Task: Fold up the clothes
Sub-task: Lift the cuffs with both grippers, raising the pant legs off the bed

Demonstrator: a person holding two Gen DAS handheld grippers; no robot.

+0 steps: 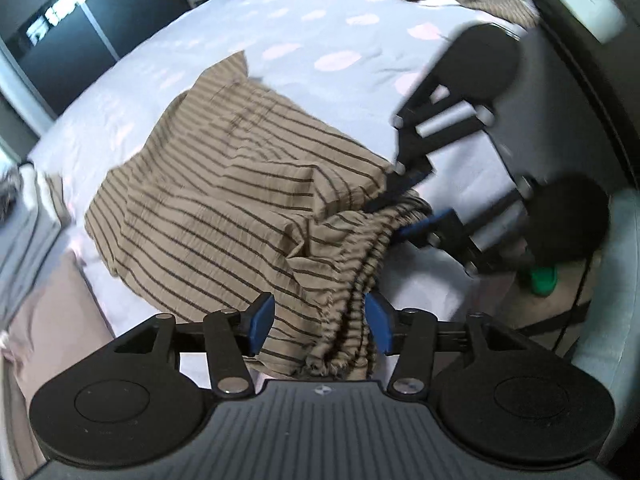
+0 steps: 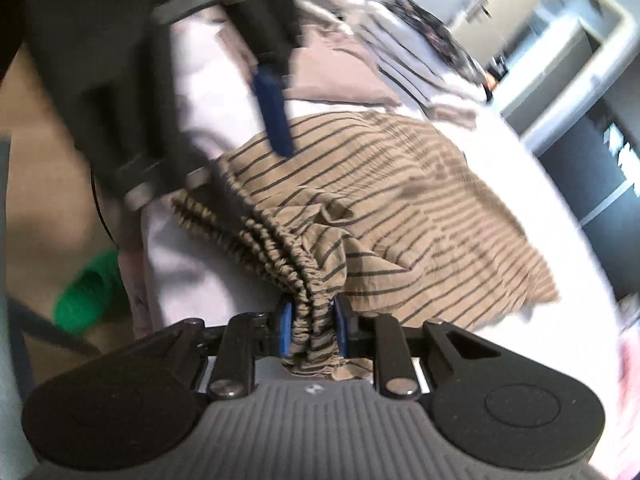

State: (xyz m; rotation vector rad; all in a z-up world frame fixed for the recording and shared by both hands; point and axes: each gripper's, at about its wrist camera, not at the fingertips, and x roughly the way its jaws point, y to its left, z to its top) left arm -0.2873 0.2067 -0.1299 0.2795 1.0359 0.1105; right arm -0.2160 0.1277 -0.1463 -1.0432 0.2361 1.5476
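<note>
Now right gripper (image 2: 310, 326) pinches ruched elastic waistband of crinkled brown striped garment (image 2: 400, 200).

free: bedsheet (image 1: 304, 40) beyond striped garment (image 1: 224, 184) | blocked: right gripper (image 1: 404, 204) beside garment

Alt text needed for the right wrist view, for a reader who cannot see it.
The right gripper is clamped on the gathered elastic waistband of a tan garment with dark stripes, which spreads away over a pale bed sheet. The left gripper, blurred, hangs over the garment at upper left. More clothes are piled at the bed's far edge.
</note>
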